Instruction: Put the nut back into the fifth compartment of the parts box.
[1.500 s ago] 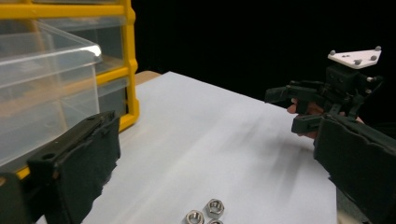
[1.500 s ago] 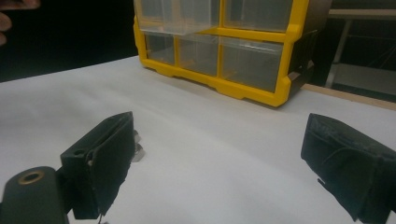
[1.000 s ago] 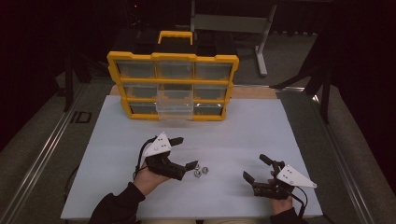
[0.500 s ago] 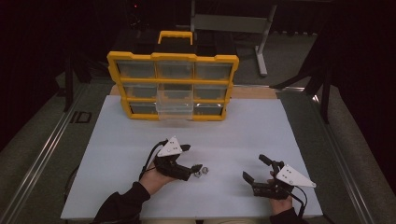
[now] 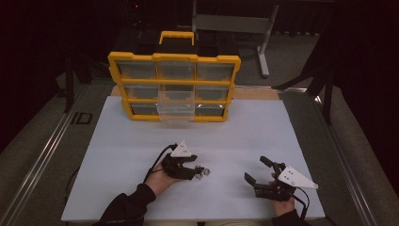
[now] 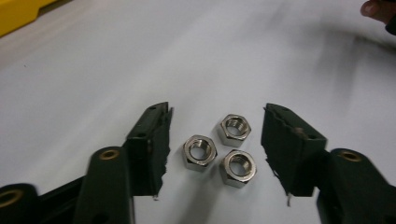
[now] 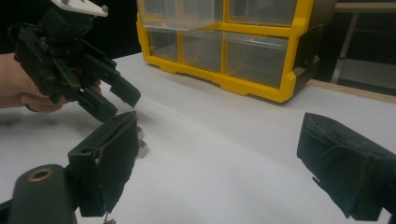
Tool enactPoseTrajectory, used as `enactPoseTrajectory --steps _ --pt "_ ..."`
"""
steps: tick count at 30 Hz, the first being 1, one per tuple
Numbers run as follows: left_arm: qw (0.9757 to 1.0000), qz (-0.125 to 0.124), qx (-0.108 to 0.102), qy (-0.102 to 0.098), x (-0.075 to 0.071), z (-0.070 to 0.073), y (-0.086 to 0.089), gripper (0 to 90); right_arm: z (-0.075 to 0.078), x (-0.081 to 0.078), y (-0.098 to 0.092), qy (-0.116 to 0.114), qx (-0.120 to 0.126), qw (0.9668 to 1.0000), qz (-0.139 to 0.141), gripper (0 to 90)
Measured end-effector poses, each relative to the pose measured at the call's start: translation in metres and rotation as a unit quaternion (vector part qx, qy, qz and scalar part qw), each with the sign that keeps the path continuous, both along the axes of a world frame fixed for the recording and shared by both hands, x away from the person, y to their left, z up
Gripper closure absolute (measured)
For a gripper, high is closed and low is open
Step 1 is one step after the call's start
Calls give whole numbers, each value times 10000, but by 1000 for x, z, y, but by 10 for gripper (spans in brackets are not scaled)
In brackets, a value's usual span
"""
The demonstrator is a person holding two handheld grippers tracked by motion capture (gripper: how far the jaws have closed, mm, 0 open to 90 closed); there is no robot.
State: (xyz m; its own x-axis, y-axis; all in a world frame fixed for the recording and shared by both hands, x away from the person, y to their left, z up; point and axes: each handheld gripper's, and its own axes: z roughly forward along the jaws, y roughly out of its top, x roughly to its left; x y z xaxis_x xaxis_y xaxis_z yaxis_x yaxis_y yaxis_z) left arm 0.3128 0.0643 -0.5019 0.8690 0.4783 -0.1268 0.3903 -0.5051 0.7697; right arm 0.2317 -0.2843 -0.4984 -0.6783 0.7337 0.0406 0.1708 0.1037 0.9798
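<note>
Table: white sheet (image 5: 141, 141) covers the table top, matte, bare over most of it; wood edge strip shows behind it at the far side, right of the organizer.
Surround: grey floor on both sides of the table, a metal rail (image 5: 42, 160) running along the left edge.
Room: dark, black background all round; grey metal stand (image 5: 263, 42) with a leg behind the table, far right of centre.
Organizer: yellow parts organizer (image 5: 174, 87) with clear drawers stands upright at the far middle of the sheet, black-and-yellow handle on top; one clear drawer (image 5: 176, 110) in the centre column is pulled out toward the person.
Nuts: three steel hex nuts (image 6: 219, 149) lie flat on the sheet in a tight cluster, near the front, left of centre; in the high view they sit just at the left gripper's tip.
Left gripper: left gripper (image 6: 215, 144) low over the sheet, jaws apart, one either side of the nuts, not touching them; grey plate on top, hand holding it from below-left.
Right gripper: right gripper (image 5: 256, 172) near the front right of the sheet, well apart from the nuts, jaws spread wide, holding nothing.
Person: dark sleeve (image 5: 122, 212) at the bottom edge, left forearm.
</note>
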Motion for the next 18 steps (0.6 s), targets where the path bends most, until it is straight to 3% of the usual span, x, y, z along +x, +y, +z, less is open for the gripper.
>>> enactPoseTrajectory --steps 10,12,18 --pt "9997 2 163 199 8 -11 -5 557 0 0 0 -2 2 10000 8 128" --pt "9994 16 291 167 9 -12 -6 569 0 0 0 1 7 10000 12 127" --pt "9992 -7 330 212 10 -15 -8 608 0 0 0 -10 3 10000 11 128"
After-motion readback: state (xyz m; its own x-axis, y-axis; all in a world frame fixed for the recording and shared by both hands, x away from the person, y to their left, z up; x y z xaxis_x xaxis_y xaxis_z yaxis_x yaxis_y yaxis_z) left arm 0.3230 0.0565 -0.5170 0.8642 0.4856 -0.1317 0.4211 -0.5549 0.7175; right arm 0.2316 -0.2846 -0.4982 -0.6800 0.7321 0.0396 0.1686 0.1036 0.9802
